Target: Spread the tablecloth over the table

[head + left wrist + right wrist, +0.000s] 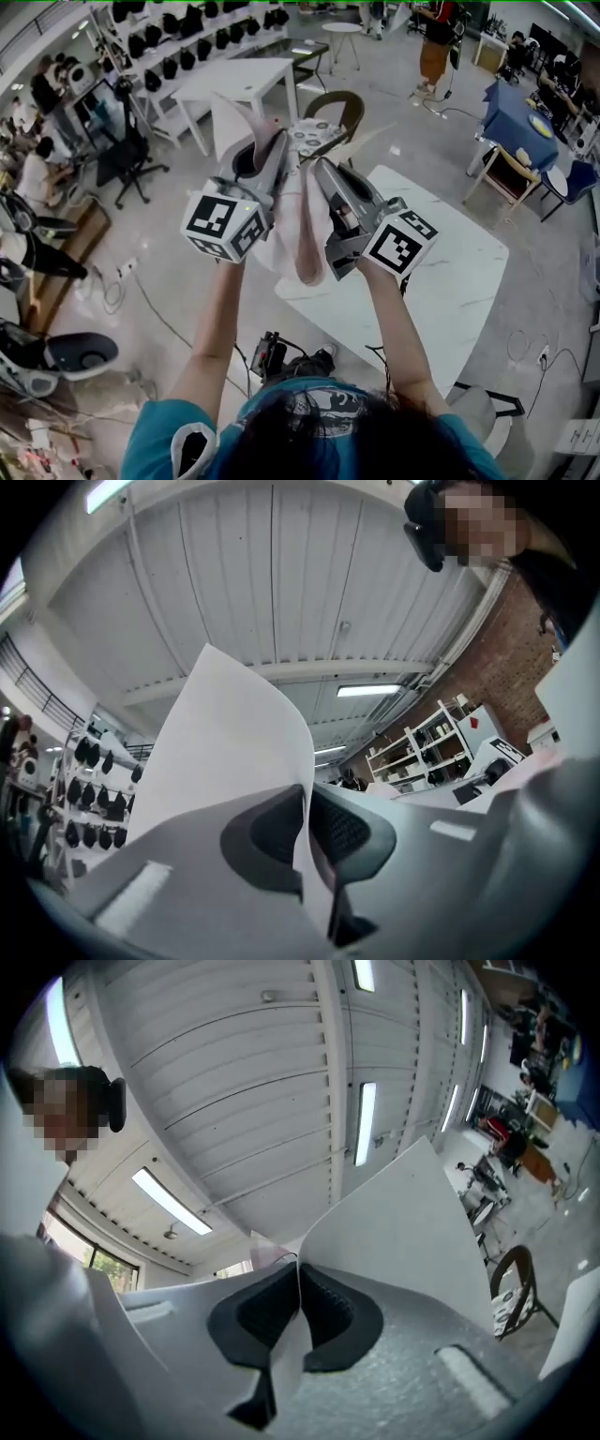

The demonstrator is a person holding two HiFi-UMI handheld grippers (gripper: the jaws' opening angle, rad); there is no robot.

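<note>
Two grippers, the left gripper (307, 829) and the right gripper (298, 1312), each pinch a corner of the one white tablecloth (302, 230), held up over the single white table (450, 281). The cloth hangs bunched between them, its spread hard to judge, and the person's right arm hides the table's near end.

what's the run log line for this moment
left claw: shut on tablecloth | right claw: shut on tablecloth | tablecloth: bunched, held up between claws | table: uncovered

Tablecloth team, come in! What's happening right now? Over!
Left tool shut on tablecloth. Right tool shut on it too. Cloth bunched, held above white table, not spread. Visible tabletop bare.
</note>
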